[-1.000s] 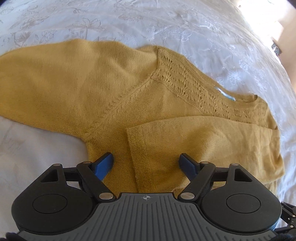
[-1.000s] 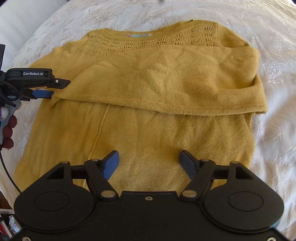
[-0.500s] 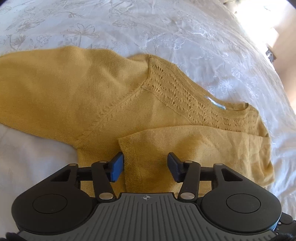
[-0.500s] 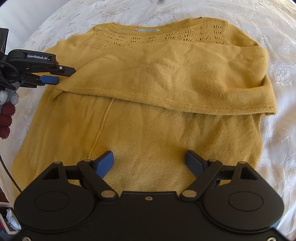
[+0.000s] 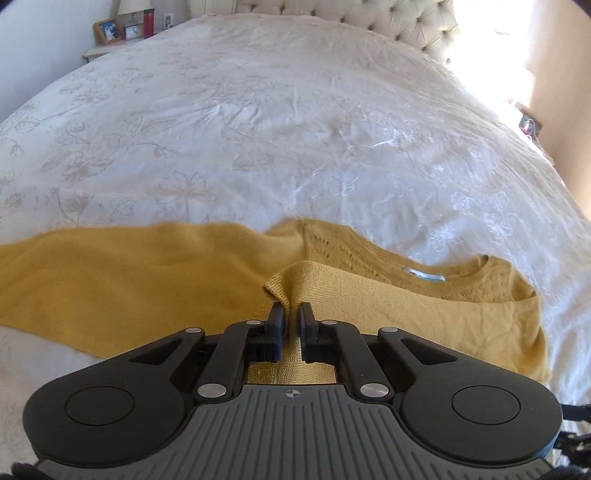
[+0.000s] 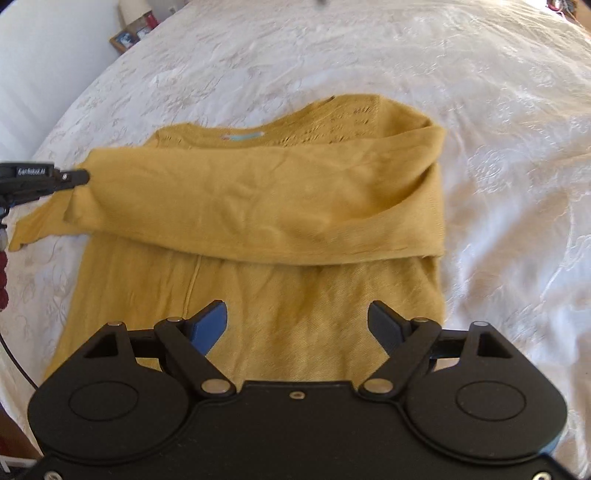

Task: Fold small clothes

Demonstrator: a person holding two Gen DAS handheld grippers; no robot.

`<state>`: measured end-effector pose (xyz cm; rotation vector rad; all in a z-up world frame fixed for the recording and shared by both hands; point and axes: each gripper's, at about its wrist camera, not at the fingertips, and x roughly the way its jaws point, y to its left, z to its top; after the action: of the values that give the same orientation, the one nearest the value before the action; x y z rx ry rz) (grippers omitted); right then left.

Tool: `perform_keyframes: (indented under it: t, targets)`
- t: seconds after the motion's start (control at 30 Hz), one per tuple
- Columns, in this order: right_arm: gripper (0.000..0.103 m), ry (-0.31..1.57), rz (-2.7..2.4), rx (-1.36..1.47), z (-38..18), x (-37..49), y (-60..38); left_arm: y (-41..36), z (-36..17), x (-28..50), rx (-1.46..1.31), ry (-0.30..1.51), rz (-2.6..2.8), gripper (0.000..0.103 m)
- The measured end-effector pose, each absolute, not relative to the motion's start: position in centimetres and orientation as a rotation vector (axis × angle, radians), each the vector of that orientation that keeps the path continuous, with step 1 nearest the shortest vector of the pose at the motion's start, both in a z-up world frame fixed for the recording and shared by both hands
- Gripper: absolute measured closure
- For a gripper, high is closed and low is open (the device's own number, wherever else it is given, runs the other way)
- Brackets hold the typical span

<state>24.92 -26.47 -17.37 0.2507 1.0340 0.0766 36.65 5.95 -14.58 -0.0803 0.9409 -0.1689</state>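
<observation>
A mustard-yellow knit sweater (image 6: 306, 291) lies flat on the white bed, neck away from me. One sleeve (image 6: 258, 206) is folded across its chest. My left gripper (image 5: 291, 314) is shut on that sleeve's cuff (image 5: 291, 278), which stands raised off the body; in the right wrist view the left gripper (image 6: 79, 176) shows at the left edge, gripping the cuff. The other sleeve (image 5: 110, 280) stretches out to the left. My right gripper (image 6: 297, 321) hovers over the sweater's lower body, its jaws wide but closing slightly, with no cloth pinched.
The white embroidered bedspread (image 5: 295, 129) spreads wide beyond the sweater. A tufted headboard (image 5: 332, 14) stands at the far end. A nightstand with picture frames (image 5: 110, 31) and a red bottle (image 5: 148, 22) sits at the far left.
My left gripper has closed on the sleeve cuff and lifted it, tilting up so that more of the bed shows. My right gripper has risen and drawn back from the sweater.
</observation>
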Motion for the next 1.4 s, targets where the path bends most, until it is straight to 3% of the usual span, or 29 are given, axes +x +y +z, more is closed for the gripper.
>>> perform_keyframes:
  t: [0.27, 0.3, 0.37, 0.43, 0.77, 0.93, 1.33, 1.37, 1.4]
  targets:
    - [0.020, 0.987, -0.030, 0.263, -17.1, 28.8, -31.4, 8.2, -16.3, 37.6, -0.105, 0.962, -0.037, 0.094]
    - [0.023, 0.988, -0.032, 0.266, -17.2, 29.5, -31.8, 8.2, -16.4, 37.8, -0.110, 0.970, -0.045, 0.094]
    - [0.050, 0.991, -0.032, 0.259, -17.4, 30.9, -32.7, 7.8, -16.9, 38.0, -0.092, 0.989, -0.067, 0.094]
    - [0.060, 0.989, -0.037, 0.246, -17.6, 32.5, -33.2, 7.6, -17.3, 38.0, -0.076, 1.005, -0.074, 0.094]
    - [0.060, 1.074, -0.058, 0.212, -19.8, 40.1, -34.8, 8.1, -20.3, 38.6, -0.085, 1.103, -0.067, 0.092]
    - [0.060, 0.987, -0.110, 0.285, -18.8, 43.0, -37.1, 8.1, -20.9, 38.9, -0.073, 1.111, -0.070, 0.090]
    - [0.058, 1.073, 0.039, 0.318, -19.1, 41.3, -37.2, 8.1, -21.4, 38.6, -0.098, 1.084, -0.069, 0.089]
    - [0.077, 1.093, 0.047, 0.288, -19.5, 41.6, -36.7, 8.2, -21.4, 38.6, -0.098, 1.085, -0.070, 0.089]
    - [0.090, 1.110, 0.030, 0.231, -19.8, 41.9, -36.1, 8.2, -21.4, 38.6, -0.097, 1.088, -0.071, 0.089]
